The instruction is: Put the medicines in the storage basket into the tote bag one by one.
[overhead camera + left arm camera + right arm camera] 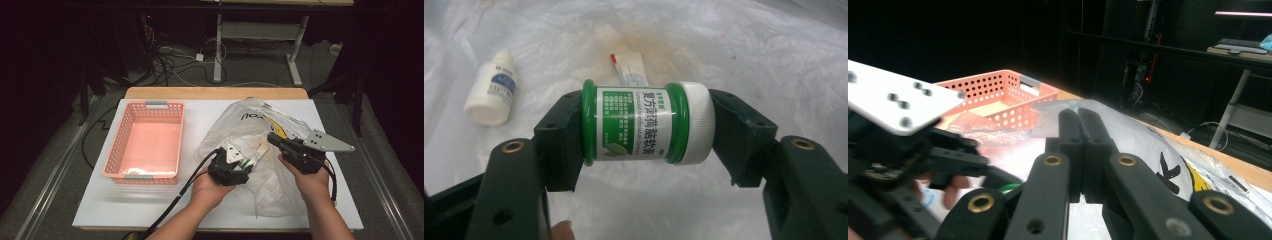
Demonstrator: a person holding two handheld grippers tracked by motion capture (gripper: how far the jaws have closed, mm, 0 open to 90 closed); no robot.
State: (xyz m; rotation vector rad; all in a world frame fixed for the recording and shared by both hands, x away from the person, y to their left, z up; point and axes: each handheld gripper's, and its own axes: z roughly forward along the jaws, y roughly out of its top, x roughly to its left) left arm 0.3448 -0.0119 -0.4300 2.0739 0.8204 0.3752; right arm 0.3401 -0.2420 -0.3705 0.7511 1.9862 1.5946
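Left gripper (644, 125) has the little green jar (647, 123) clamped end to end, lying crosswise between the jaws, cap on one pad; pink basket (146, 142) sits off to its left, nearer this hand; right gripper (1081, 131) is pinched shut on the plastic bag (235, 127).

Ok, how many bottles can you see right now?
2. A green bottle with a white cap is clamped sideways in the left gripper; a small white bottle lies on the plastic bag. More may be hidden inside it.
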